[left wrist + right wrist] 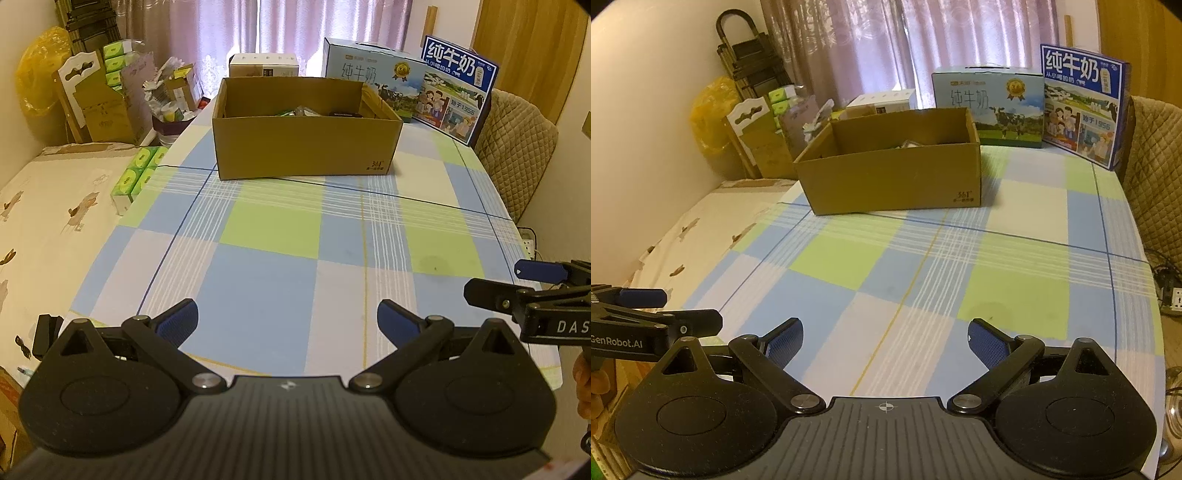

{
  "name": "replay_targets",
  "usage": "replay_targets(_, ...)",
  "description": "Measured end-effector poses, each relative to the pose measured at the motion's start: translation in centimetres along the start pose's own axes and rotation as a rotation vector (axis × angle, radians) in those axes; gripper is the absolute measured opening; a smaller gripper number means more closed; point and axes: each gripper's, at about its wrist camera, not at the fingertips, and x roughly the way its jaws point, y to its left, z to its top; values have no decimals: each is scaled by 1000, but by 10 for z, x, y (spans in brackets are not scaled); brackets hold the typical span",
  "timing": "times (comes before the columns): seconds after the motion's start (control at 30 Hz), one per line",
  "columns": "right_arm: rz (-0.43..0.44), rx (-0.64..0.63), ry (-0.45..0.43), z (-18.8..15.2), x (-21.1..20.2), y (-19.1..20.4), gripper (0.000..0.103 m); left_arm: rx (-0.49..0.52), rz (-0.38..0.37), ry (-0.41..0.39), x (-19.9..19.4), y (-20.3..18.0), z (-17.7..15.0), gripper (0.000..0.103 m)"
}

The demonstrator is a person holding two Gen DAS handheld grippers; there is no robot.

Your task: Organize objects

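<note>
An open cardboard box [306, 147] stands at the far middle of the checked tablecloth [273, 236]; it also shows in the right wrist view [890, 177]. Several small items lie inside it, mostly hidden by its walls. My left gripper [288, 321] is open and empty, low over the near edge of the table. My right gripper [886, 339] is open and empty too, beside the left one. Each shows at the edge of the other's view: the right gripper [517, 284] at the right, the left gripper [653, 310] at the left.
Two milk cartons [373, 81] [458, 88] and a white box [264, 64] stand behind the cardboard box. A padded chair [517, 147] is at the right. Green tissue packs [138, 173] lie at the table's left edge, by a bed [48, 206] and stacked clutter [110, 92].
</note>
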Motion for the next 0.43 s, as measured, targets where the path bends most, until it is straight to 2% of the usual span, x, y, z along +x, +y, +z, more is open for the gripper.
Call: replay_targets(0.43,17,-4,5,1,3,-3,93,-10,18,-4,-2,-2,-3,102)
